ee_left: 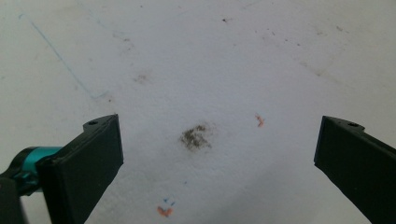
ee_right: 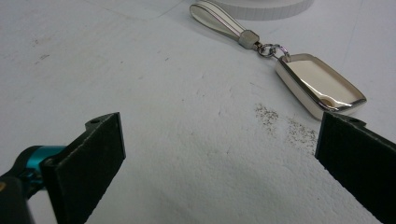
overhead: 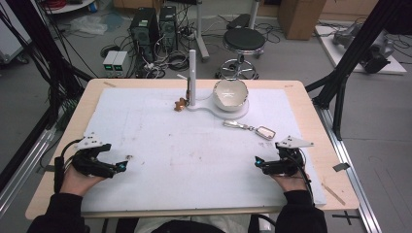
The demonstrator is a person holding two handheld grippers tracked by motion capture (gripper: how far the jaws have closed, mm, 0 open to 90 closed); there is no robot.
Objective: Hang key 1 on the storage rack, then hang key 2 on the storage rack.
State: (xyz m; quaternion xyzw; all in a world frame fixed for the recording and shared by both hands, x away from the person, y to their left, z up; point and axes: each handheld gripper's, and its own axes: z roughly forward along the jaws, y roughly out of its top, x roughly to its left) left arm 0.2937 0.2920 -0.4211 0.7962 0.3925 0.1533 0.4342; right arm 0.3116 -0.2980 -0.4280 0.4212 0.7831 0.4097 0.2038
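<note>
White sheeting covers the wooden table across the middle of the high view, with computer towers, cables and a black stool on the floor along the top of the frame. Your left gripper rests at the lower left and your right gripper at the lower right, both low on the sheet and well apart, which reads as a ready stance before a reach. The keychain lies just right of centre, near your right gripper, with its strap pointing toward the white stand and the white bowl at the upper middle; I judge the stand's side peg is where it could hang. A small brown object beside the post is too small to identify. In the left gripper view, your jaws stand wide apart at the lower corners, released and holding nothing, over bare sheet with a dark smudge at centre and faint orange and blue marks. The right jaw is cut off by the frame's lower right corner. In the right gripper view, your jaws are again spread wide and empty; the keychain sits at the upper right, its shiny fob just above the right jaw and its strap running toward the top centre. You are lined up on it but not touching. The stand's base is cropped by the top edge.
</note>
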